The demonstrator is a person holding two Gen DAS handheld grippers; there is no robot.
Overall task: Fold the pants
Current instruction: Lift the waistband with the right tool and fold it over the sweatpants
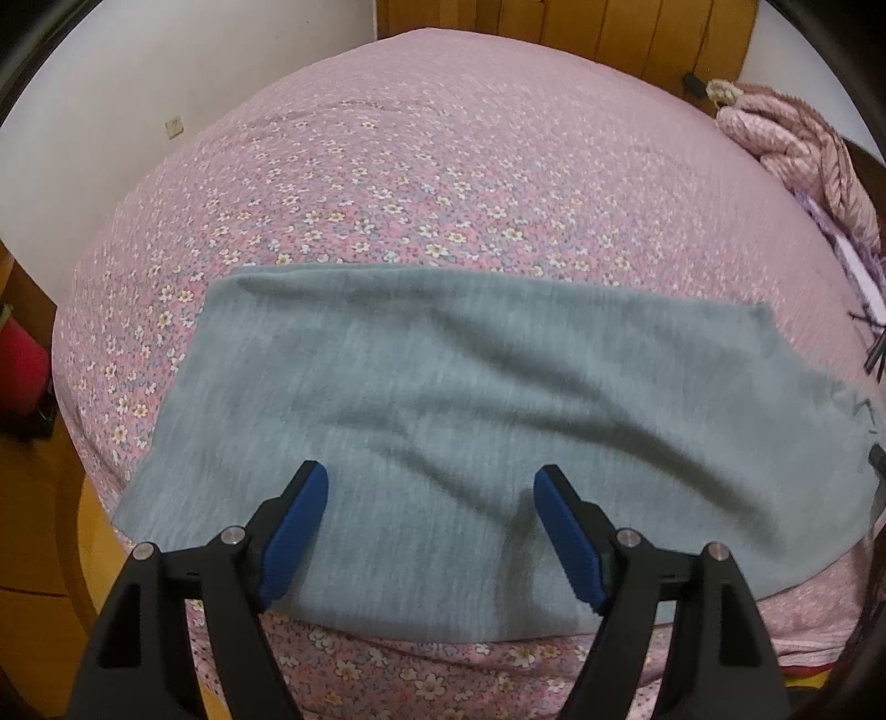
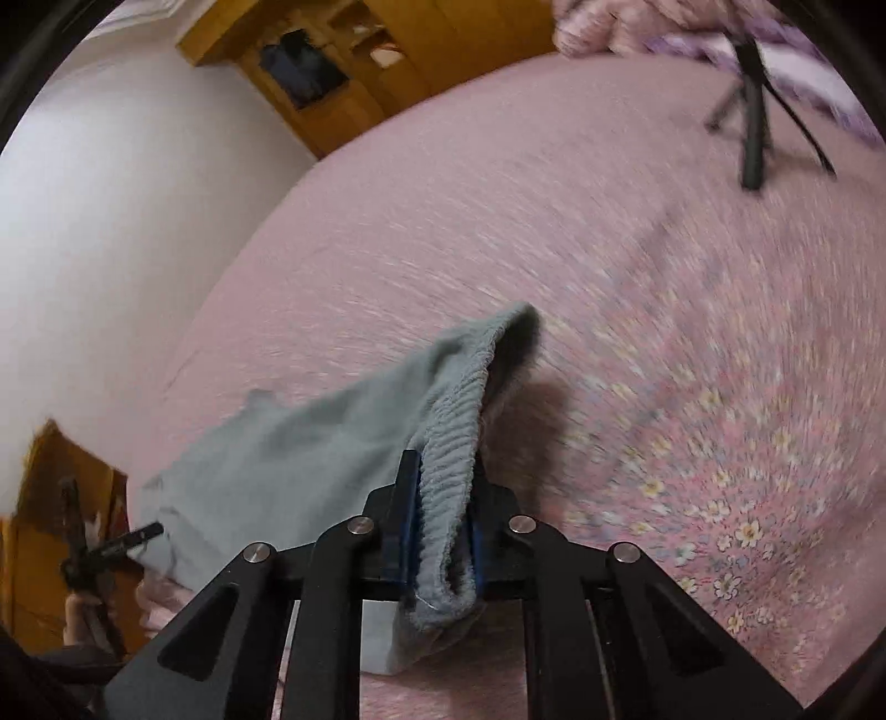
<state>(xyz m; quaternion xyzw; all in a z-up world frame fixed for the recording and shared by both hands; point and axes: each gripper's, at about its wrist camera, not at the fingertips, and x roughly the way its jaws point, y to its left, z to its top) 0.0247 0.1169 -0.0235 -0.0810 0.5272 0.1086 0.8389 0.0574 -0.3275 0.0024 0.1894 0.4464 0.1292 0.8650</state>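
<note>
Grey-blue pants [image 1: 470, 399] lie spread across a pink floral bedspread [image 1: 387, 183]. My left gripper [image 1: 431, 487] hovers open just above the near part of the fabric, with nothing between its blue pads. In the right wrist view, my right gripper [image 2: 443, 487] is shut on the ribbed waistband [image 2: 448, 471] of the pants [image 2: 310, 448]. That end of the cloth is lifted off the bed, and the rest drapes down to the left.
A wooden headboard [image 1: 581, 33] and a pink quilted bundle [image 1: 797, 144] sit at the far side. A black tripod [image 2: 753, 122] stands on the bed at the right. The bed edge, wooden floor and a red object [image 1: 22, 365] lie left.
</note>
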